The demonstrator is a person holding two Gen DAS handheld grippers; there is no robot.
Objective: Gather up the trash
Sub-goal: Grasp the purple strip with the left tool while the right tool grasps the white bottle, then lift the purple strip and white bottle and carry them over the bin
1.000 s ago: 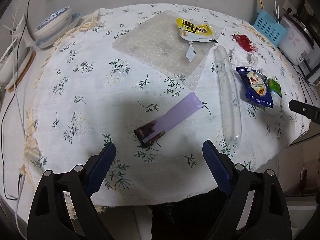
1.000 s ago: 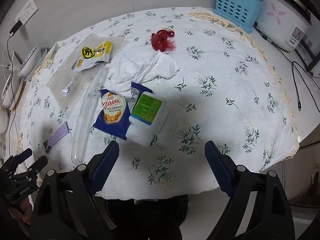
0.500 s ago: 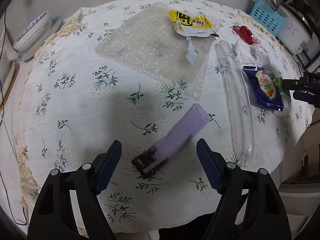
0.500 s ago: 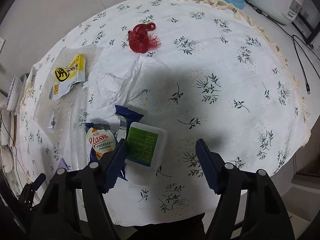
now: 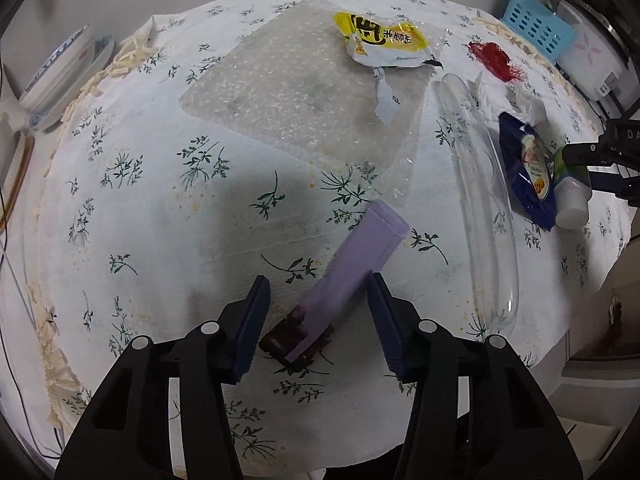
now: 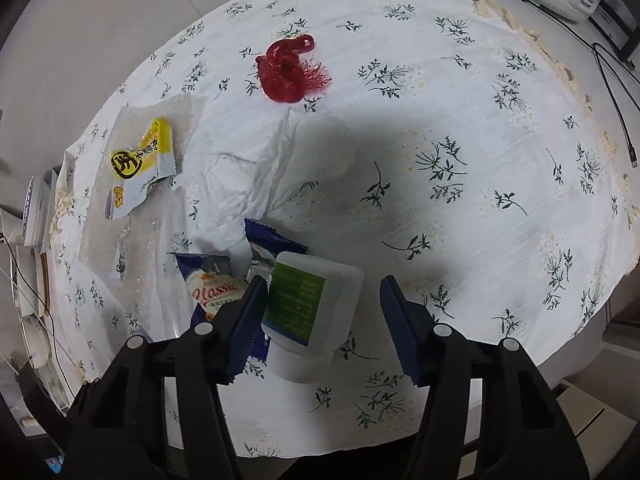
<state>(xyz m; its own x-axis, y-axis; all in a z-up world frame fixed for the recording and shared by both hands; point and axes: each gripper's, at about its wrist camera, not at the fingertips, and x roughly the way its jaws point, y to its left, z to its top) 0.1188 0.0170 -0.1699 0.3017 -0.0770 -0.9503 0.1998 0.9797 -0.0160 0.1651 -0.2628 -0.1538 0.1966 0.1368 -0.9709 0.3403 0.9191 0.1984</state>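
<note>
I have the left gripper (image 5: 318, 322) pointed steeply down over the near edge of the table, its blue jaws closing with the purple wrapper (image 5: 352, 276) lying slantwise between them; neither pad presses on it yet, though the right-hand pad sits just beside its edge. A dark brown piece (image 5: 286, 338), chocolate by the look of it, pokes out of the wrapper's near end. Beyond it on the floral tablecloth (image 5: 132, 208) I see a sheet of bubble wrap (image 5: 296, 96) with a torn yellow snack packet (image 5: 384, 42) resting on its far corner, and to the right a long clear plastic tube (image 5: 480, 208). Farther right lies a blue biscuit wrapper (image 5: 528, 172), and near it a red tangle of netting (image 5: 492, 58)

On my other side the right gripper (image 6: 324, 320) also points down, jaws closing around the small white bottle with a green label (image 6: 308, 304), which lies on its side. The left-hand pad is right against the bottle's labelled side, while the other pad stands clear of it with cloth showing in the gap, so I do not count it as clamped. The bottle partly overlaps the blue biscuit wrapper. A crumpled white tissue (image 6: 248, 164) lies beyond them. A blue slotted basket (image 5: 536, 34) and a white rice cooker (image 5: 592, 60) stand at the far corner
</note>
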